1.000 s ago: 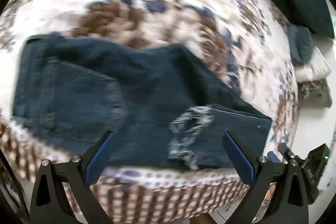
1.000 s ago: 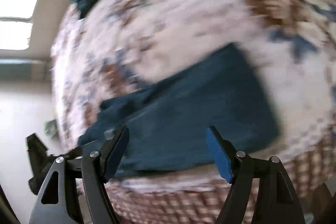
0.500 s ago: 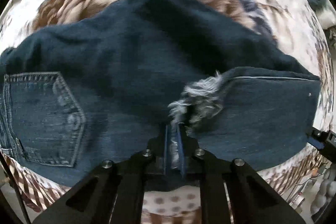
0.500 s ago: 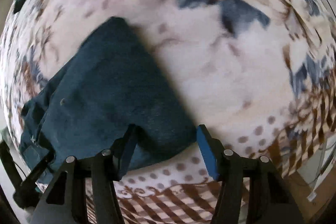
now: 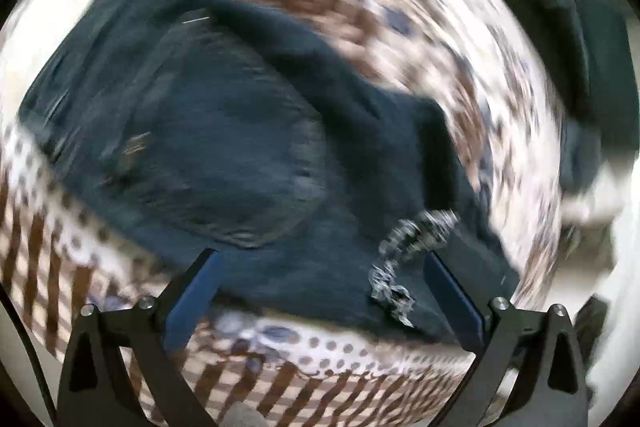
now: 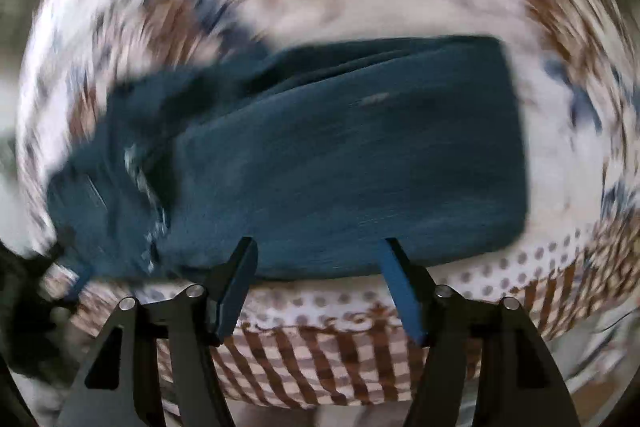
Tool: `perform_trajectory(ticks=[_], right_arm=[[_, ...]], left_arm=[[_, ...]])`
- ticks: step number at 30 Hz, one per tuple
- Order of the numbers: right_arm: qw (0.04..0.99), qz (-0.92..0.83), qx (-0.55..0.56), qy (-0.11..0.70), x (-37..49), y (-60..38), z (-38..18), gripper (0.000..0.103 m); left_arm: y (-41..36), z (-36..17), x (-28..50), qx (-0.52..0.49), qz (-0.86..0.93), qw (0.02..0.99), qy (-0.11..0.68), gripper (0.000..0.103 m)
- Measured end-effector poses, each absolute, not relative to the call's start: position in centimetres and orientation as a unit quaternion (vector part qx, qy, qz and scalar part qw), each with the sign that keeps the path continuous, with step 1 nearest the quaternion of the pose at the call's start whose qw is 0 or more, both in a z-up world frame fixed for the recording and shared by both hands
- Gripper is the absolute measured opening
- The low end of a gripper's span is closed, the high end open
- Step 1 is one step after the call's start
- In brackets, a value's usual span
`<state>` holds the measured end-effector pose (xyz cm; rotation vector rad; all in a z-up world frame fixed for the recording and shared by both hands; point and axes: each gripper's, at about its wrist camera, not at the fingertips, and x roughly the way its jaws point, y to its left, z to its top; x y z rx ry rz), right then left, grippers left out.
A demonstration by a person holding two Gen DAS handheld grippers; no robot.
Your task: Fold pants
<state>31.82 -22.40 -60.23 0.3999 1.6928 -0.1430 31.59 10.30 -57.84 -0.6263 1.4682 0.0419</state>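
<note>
**Ana:** Left wrist view first, and it's badly smeared. The left gripper (image 5: 316, 291) has its jaws spread wide with nothing between them, hanging over the near edge of the pants (image 5: 224, 147). The dark denim lies on the patterned bedspread (image 5: 420, 39), seat end off to the left of the frame, and a frayed hem (image 5: 404, 255) sits just inside the right-hand finger.

**Ben:** So the cloth is straight ahead of those fingers?

**Ana:** Ahead and mostly to their left. The frayed bit is the nearest grab point.

**Ben:** And on the right wrist view?

**Ana:** The right gripper (image 6: 316, 279) is also parted and empty, fingertips at the pants' (image 6: 344, 155) near edge. From here the folded leg runs as a long band across the frame, left to right, so its long axis lies crosswise to the fingers. Its squared-off end reaches toward the right, and the frayed hem (image 6: 150, 195) is at the left.

**Ben:** Which one is better placed?

**Ana:** Judging by this, each covers its own end: left nearer the frayed hem, right nearer the middle of the band. A next fold along the length probably wants both biting that near edge together. The blur hides whether the layers line up.
</note>
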Motion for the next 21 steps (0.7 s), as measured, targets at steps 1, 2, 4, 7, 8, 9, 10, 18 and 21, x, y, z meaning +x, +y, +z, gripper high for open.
perform_trajectory(ticks=[1, 2, 4, 7, 8, 9, 10, 18, 21], right_arm=[[0.645, -0.071, 0.168, 0.742, 32.0, -21.7, -60.1, 0.066], [0.653, -0.087, 0.169, 0.734, 32.4, -21.4, -59.9, 0.066], [0.660, -0.102, 0.199, 0.717, 33.0, -21.8, -59.6, 0.066], [0.649, -0.106, 0.236, 0.715, 34.0, -22.2, -60.1, 0.066], [0.648, -0.103, 0.234, 0.718, 34.3, -21.9, -60.3, 0.066], [0.648, -0.099, 0.225, 0.721, 34.9, -21.3, -60.5, 0.066], [0.650, -0.094, 0.217, 0.722, 35.6, -20.6, -60.7, 0.066], [0.652, -0.057, 0.142, 0.743, 39.0, -13.3, -61.7, 0.066], [0.648, -0.052, 0.137, 0.747, 39.6, -12.1, -61.9, 0.066]], left_arm=[[11.7, -58.0, 31.3, -0.301, 0.031, 0.692, 0.655, 0.103], [13.7, -58.2, 30.8, -0.323, 0.053, 0.686, 0.650, 0.103], [16.4, -58.3, 30.5, -0.351, 0.084, 0.683, 0.635, 0.103], [20.4, -58.3, 29.6, -0.394, 0.132, 0.685, 0.599, 0.102], [22.1, -58.5, 29.1, -0.416, 0.150, 0.681, 0.584, 0.102], [22.6, -59.0, 29.1, -0.431, 0.159, 0.678, 0.575, 0.100], [23.7, -59.3, 28.8, -0.448, 0.166, 0.675, 0.561, 0.094], [27.3, -64.5, 30.0, -0.537, 0.174, 0.656, 0.501, 0.080], [28.1, -64.8, 29.5, -0.559, 0.167, 0.650, 0.487, 0.080]])
